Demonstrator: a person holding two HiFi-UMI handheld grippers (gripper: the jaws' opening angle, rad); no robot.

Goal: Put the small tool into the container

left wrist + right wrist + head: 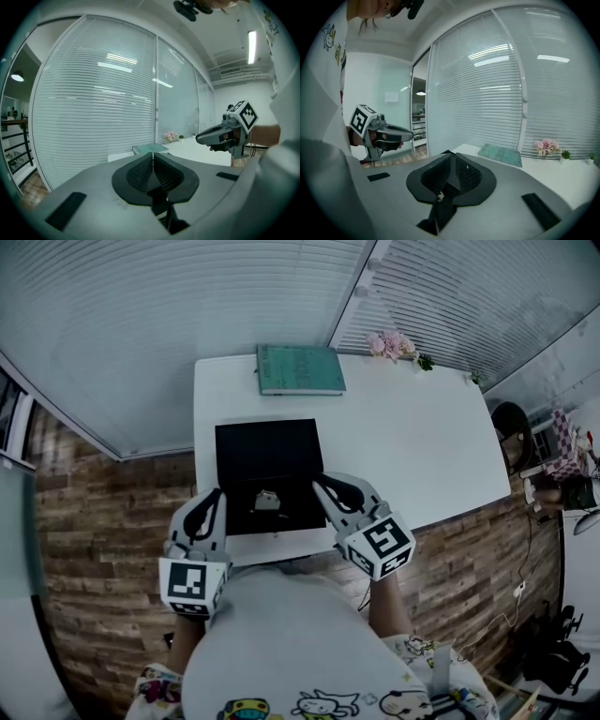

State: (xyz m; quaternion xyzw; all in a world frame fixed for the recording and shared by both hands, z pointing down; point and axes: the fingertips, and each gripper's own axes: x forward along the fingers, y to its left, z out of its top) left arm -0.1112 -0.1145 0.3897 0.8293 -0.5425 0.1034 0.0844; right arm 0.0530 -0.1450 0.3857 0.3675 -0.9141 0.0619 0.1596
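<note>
Small tool [267, 500] seen lying on black tray [246, 442], near side of bench [412, 446]. Left claw [214, 501] closed, empty, held at tray's near-left; right claw [323, 486] closed, empty, near-right. Grasp not begun; opening one claw over tool judged next.

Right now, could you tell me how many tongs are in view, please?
2. The left tongs show at the black container's left side, the right tongs at its right side. Both are shut and empty. None appear hidden.
</note>
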